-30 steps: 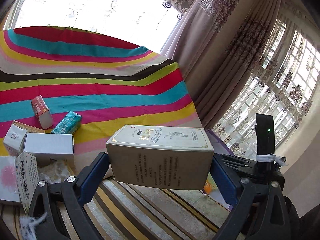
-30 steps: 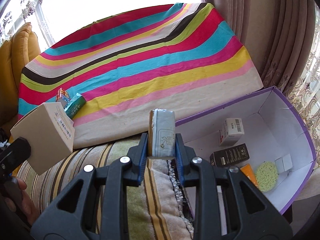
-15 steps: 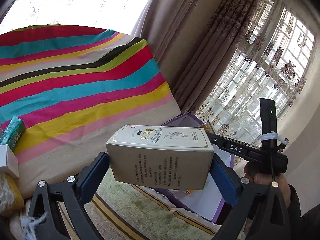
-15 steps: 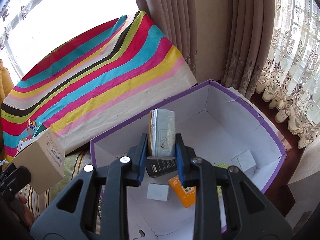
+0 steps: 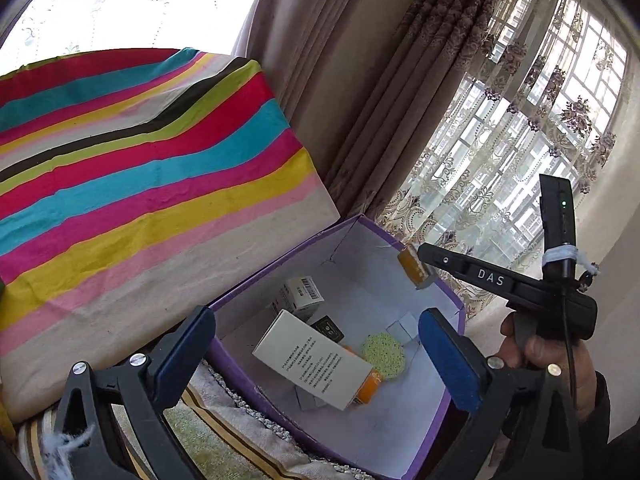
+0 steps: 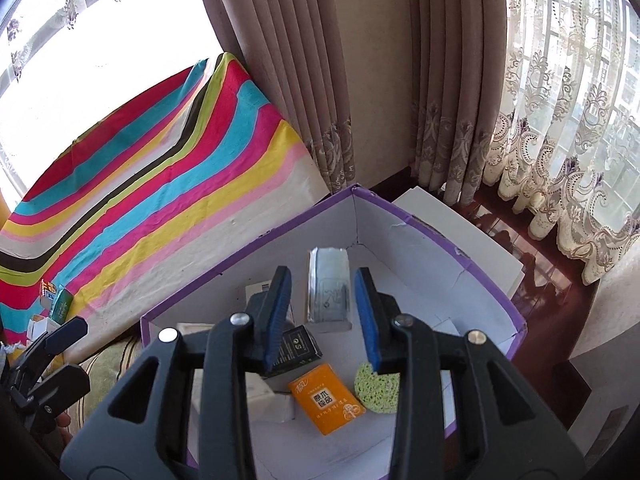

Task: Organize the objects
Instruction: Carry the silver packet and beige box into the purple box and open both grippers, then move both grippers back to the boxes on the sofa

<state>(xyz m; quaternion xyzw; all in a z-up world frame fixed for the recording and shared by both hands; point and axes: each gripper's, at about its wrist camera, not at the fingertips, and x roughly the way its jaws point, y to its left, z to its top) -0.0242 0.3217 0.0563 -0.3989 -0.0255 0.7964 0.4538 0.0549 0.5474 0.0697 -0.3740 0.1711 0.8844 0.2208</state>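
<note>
- Scanning from the left: the striped cloth [image 5: 152, 184] is seen draped beside the purple box [image 5: 256, 292], touching its near wall.
- The left gripper [image 5: 316, 354] is held spread wide and empty above the box; the white carton [image 5: 314, 364] lies tilted inside, propped on smaller packs (light, stiff card, judged best taken across its narrow sides).
- The right gripper [image 6: 322, 314] is parted too, with nothing pinched; the grey packet [image 6: 329, 292] is seen between its pads, untouched, probably soft and slippery in its wrap.
- The orange pack [image 6: 326, 398] and green sponge [image 6: 378, 388] crowd the floor; box walls limit approach.
</note>
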